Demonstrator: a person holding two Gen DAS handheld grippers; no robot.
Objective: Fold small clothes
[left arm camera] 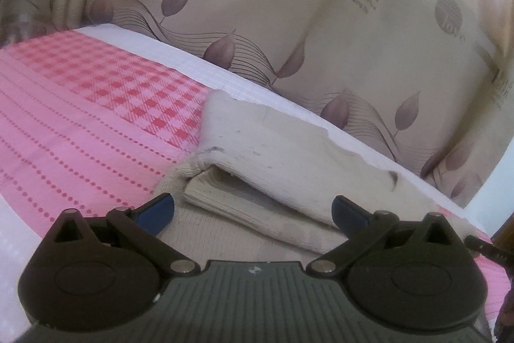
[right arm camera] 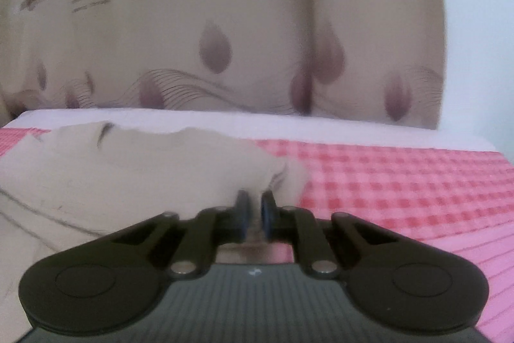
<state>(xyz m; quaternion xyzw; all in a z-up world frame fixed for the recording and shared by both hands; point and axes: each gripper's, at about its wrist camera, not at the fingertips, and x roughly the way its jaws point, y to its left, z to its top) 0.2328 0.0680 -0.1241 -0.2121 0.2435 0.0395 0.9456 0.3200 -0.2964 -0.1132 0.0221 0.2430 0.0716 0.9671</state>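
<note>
A cream knitted garment (left arm camera: 273, 156) lies folded over on the pink cloth, with a ribbed layer showing under the top fold. My left gripper (left arm camera: 253, 211) is open and empty, its blue-padded fingers spread just in front of the folded edge. In the right wrist view the same cream garment (right arm camera: 144, 159) fills the left half. My right gripper (right arm camera: 253, 208) is shut on the garment's right edge, with the cloth pinched between the two blue pads.
A pink cloth (left arm camera: 80, 118) with a red check panel and dotted stripes covers the surface, with a white border (left arm camera: 225, 76) at the far edge. Behind hangs a beige curtain (left arm camera: 257, 5) with purple leaves. The pink check cloth (right arm camera: 401, 182) stretches to the right.
</note>
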